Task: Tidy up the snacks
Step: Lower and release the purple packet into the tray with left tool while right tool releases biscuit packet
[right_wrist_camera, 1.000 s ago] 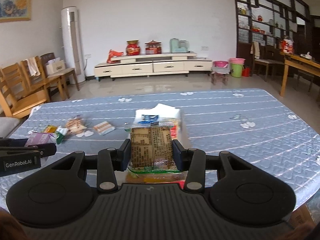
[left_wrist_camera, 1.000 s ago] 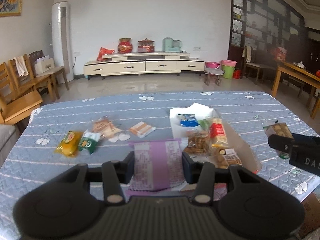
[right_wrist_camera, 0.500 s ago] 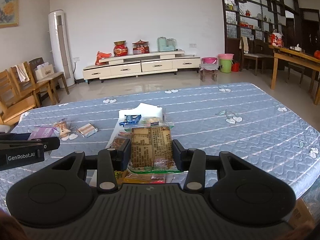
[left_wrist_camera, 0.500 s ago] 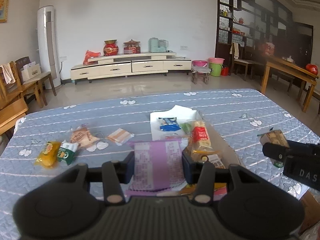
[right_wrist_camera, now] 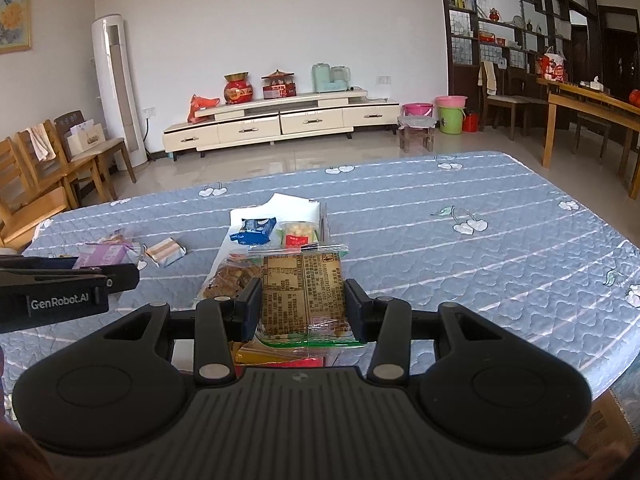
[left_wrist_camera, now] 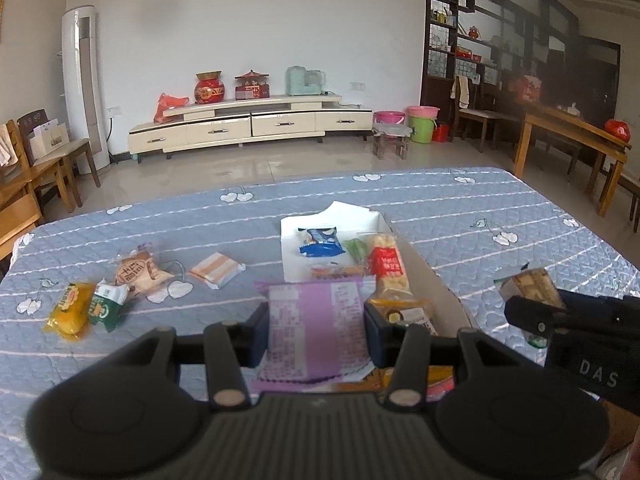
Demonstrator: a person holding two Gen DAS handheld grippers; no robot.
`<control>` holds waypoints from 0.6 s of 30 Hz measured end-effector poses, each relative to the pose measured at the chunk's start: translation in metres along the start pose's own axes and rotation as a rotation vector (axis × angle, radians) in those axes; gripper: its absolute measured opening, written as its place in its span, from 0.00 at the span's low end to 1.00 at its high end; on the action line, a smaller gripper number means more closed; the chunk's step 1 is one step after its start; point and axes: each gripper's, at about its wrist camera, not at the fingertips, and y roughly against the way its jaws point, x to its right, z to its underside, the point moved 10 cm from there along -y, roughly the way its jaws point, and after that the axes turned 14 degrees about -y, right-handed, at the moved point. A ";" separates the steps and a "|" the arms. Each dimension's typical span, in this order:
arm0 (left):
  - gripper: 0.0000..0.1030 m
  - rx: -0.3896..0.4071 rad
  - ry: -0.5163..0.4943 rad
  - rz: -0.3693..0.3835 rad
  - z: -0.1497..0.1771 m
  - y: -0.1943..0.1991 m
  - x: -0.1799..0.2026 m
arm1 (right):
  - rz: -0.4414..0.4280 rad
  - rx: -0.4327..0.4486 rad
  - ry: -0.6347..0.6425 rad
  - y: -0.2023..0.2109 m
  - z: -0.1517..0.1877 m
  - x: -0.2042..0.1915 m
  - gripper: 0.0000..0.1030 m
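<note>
My left gripper (left_wrist_camera: 316,334) is shut on a purple snack packet (left_wrist_camera: 316,328), held above the near end of an open cardboard box (left_wrist_camera: 430,276). My right gripper (right_wrist_camera: 303,306) is shut on a clear-wrapped brown biscuit packet (right_wrist_camera: 303,294) over the same box (right_wrist_camera: 326,220). The box holds several snacks, among them a blue packet (left_wrist_camera: 322,240) and a red-labelled bar (left_wrist_camera: 386,266). Loose on the blue quilted table to the left lie a yellow packet (left_wrist_camera: 68,312), a green-white packet (left_wrist_camera: 106,306), a brown round-cake packet (left_wrist_camera: 140,274) and an orange-striped packet (left_wrist_camera: 218,270).
The right gripper's body (left_wrist_camera: 580,336) shows at the right of the left wrist view, and the left gripper's body (right_wrist_camera: 60,290) at the left of the right wrist view. The table's near edge (right_wrist_camera: 612,372) drops off at the right. Wooden chairs (right_wrist_camera: 36,176) stand beyond the table's left side.
The left gripper has moved right with the purple packet, from beside the box to over its near end. The right gripper keeps its packet and has barely shifted.
</note>
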 end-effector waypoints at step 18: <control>0.45 -0.042 -0.001 0.029 0.008 -0.031 0.010 | -0.012 -0.044 0.003 -0.014 0.005 0.001 0.52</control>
